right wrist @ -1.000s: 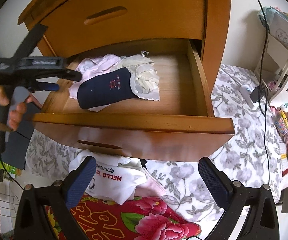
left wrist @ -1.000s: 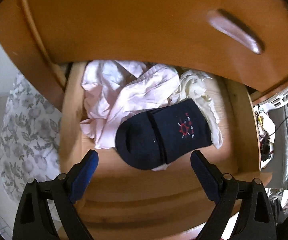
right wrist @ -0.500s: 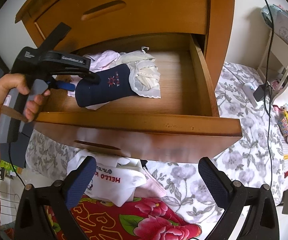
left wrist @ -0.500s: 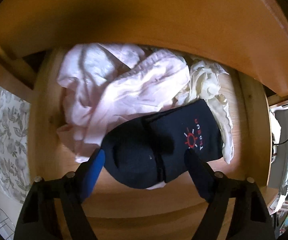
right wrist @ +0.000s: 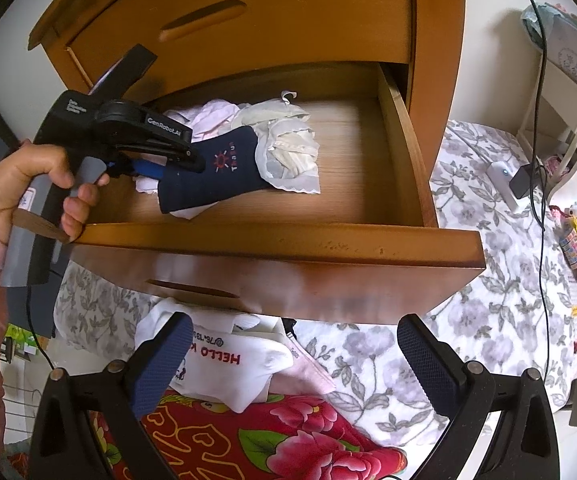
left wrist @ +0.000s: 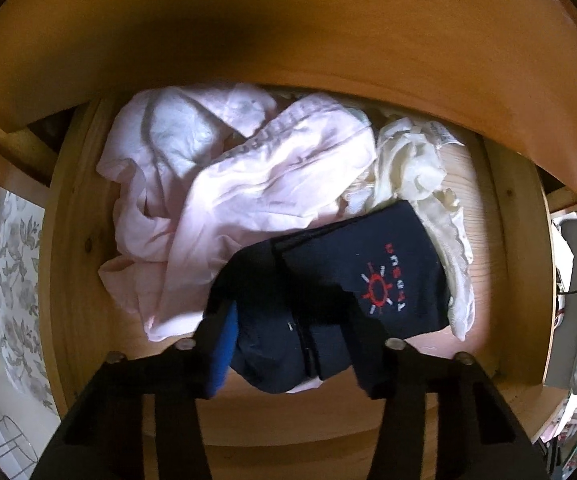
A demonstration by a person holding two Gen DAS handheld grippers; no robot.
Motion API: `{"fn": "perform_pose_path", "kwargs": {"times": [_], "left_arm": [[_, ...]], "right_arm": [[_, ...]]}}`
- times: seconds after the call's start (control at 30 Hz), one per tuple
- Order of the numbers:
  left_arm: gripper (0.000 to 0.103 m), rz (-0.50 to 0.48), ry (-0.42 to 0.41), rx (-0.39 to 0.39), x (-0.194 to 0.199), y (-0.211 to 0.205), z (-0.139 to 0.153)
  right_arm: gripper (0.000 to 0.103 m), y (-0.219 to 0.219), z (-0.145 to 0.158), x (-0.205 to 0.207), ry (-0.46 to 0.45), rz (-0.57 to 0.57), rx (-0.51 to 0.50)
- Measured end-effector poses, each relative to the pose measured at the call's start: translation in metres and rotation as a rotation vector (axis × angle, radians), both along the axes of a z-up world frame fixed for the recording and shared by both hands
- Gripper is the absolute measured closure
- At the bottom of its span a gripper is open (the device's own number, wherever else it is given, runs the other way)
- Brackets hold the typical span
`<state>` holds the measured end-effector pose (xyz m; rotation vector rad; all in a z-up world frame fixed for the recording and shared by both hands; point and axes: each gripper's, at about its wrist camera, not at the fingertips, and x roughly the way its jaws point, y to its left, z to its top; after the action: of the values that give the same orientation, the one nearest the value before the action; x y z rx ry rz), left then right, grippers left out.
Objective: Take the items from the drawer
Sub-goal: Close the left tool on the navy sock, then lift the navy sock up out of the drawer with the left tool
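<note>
Navy sock, red sun emblem, lies at the drawer front, atop the pink garment and beside the cream garment. Left gripper straddles the sock's toe end, fingers closing on it but whether they pinch yet I cannot tell. Best to bite only the navy fabric, clear of the pink layer, then lift straight up. Right gripper hangs spread wide, empty, outside the drawer above the white sock.
</note>
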<state>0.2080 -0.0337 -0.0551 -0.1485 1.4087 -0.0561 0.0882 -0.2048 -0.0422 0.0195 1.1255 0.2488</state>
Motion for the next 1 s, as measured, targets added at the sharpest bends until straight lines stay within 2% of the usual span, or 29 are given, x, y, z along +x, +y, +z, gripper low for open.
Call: {"fn": "perform_pose_path", "kwargs": {"times": [0.1,0.23,0.4,0.47,0.5,0.6,0.77,0.83,1.0], "left_arm": [[0.065,-0.017,-0.031,0.002,-0.005,-0.012,0.008],[0.065,-0.055,-0.059,-0.031,-0.009,-0.026,0.021],[0.065,-0.048,-0.049,-0.061,-0.007,-0.034,0.016],[0.071,-0.043,-0.049,-0.05,-0.004,-0.037,0.013],[0.078,-0.041,-0.05,-0.043,-0.006,-0.034,0.009],[0.086,-0.031,-0.053,-0.058,-0.007,-0.022,0.008],[0.091,-0.022,-0.076,-0.083,-0.012,-0.016,0.009],[0.092,-0.021,-0.097,-0.1,-0.023,-0.002,0.02],[0.095,-0.037,-0.145,-0.136,-0.041,0.006,0.035]], "right_arm": [[0.0,0.0,0.0,0.0,-0.001,-0.003,-0.001],[0.0,0.0,-0.001,-0.001,0.001,-0.009,0.0],[0.0,0.004,0.0,-0.002,0.001,0.004,0.004],[0.0,0.003,0.0,-0.003,0.001,0.005,0.004],[0.0,0.004,0.0,-0.003,0.002,0.003,0.004],[0.0,0.003,-0.001,-0.003,0.004,0.0,0.004],[0.0,0.002,-0.001,-0.003,0.006,-0.006,0.002],[0.0,0.002,0.001,-0.004,0.002,-0.005,0.002],[0.0,0.001,0.003,-0.007,-0.004,-0.005,-0.001]]}}
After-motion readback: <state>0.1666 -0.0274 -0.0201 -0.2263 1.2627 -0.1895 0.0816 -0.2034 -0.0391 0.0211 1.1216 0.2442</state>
